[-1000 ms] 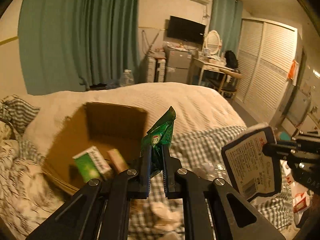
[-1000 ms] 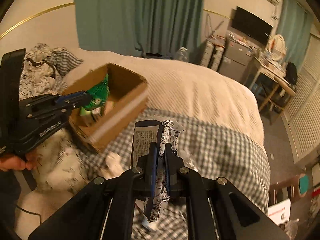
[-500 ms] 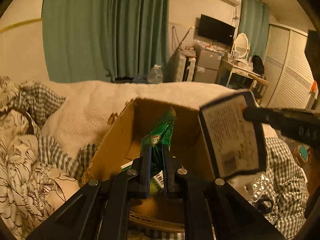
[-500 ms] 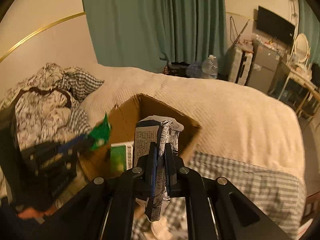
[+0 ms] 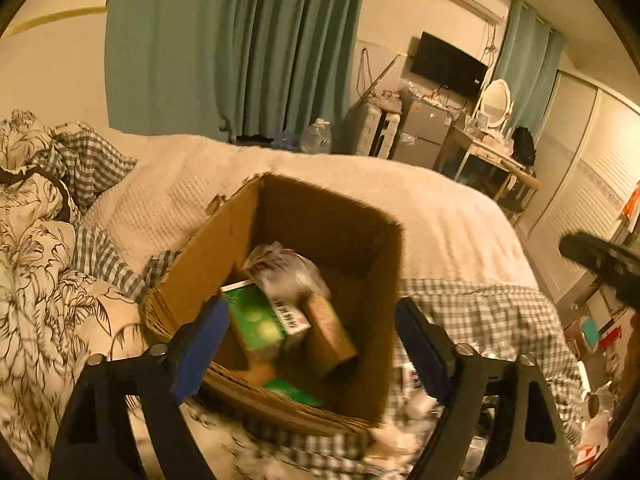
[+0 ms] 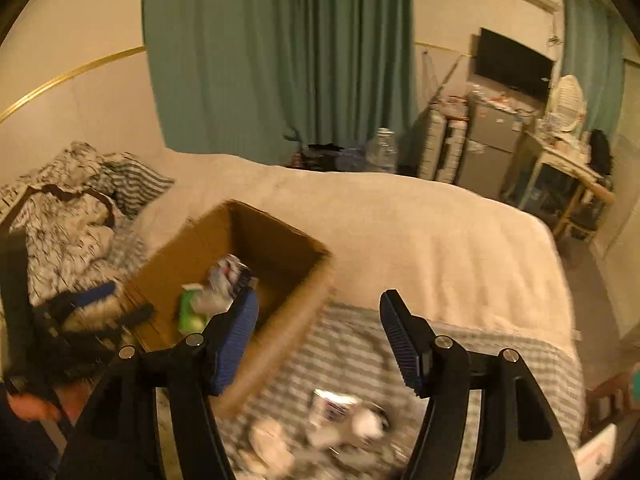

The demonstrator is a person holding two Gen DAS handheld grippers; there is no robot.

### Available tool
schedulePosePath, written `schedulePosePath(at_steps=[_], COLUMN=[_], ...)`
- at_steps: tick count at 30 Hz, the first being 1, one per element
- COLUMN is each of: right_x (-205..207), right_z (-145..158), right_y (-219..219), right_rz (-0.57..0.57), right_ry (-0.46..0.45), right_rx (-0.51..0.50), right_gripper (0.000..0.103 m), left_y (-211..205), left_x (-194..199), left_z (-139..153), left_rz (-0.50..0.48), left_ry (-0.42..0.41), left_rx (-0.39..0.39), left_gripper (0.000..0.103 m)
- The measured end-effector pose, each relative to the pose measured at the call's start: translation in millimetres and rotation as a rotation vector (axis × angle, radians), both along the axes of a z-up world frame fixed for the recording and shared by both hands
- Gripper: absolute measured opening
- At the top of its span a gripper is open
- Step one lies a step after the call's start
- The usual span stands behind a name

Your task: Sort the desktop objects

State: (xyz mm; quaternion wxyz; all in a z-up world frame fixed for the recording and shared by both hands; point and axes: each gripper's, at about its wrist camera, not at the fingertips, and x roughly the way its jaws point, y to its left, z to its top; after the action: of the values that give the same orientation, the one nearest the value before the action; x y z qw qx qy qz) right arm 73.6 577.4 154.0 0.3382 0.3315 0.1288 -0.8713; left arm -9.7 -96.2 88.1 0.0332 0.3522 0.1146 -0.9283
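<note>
Cardboard box (image 5: 224, 240) sits open-topped on the bed, on the checked blanket (image 5: 480, 312) with the cream cover (image 5: 440, 216) beyond its far side. Inside lie a green packet box (image 5: 256, 320), a crinkled silvery pouch (image 5: 288, 276) resting on top of it, and a brown packet (image 5: 328, 324) to their right. The left gripper (image 5: 310, 334) hangs over the near rim of the box, its jaws having just been opening; they now stand spread wide with nothing pinched between the blue pads. The right gripper (image 6: 318, 332) is to the right of the box, over the checked blanket, its jaws also having just been opening and now apart and empty. Blurred small wrappers (image 6: 340, 412) lie on the blanket below it. A rumpled floral quilt (image 5: 36, 280) is heaped to the left of the box.
</note>
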Motion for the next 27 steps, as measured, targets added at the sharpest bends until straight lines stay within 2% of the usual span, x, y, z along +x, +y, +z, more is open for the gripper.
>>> schedulePosePath(at_steps=[4,8,11,16,18,21,27], right_x=[11,21,18,4,1,-4,-21], right_z=[7,-14,-51,-134,-169,-204,-251], right_y=[57,104,131,165,172,176,180], right_rz=[-0.048,-0.076,-0.093,-0.098,-0.088,-0.065,-0.028], right_ry=[0.008,-0.003,-0.071,-0.231,-0.289,-0.347,-0.459], right_rx=[0.035,0.084,0.118,0.176,0.206,0.237,0.246], right_gripper=[0.064,0.071,0.072,0.072,0.071,0.071,0.071], left_y=[47,99,132,168,177,189,213], left_x=[20,28,27,15,8,-6,-30], left_z=[11,-14,-49,-107,-122,-141,-170], left_rz=[-0.047,-0.091,-0.126,-0.151,-0.158,-0.183,-0.259], left_ry=[0.042,0.008,-0.049,-0.15,-0.17,-0.195,-0.197], left_rx=[0.003,-0.003,0.011,0.022,0.018,-0.001,-0.044], left_gripper=[0.101,0.103,0.103,0.103,0.103,0.103,0.103])
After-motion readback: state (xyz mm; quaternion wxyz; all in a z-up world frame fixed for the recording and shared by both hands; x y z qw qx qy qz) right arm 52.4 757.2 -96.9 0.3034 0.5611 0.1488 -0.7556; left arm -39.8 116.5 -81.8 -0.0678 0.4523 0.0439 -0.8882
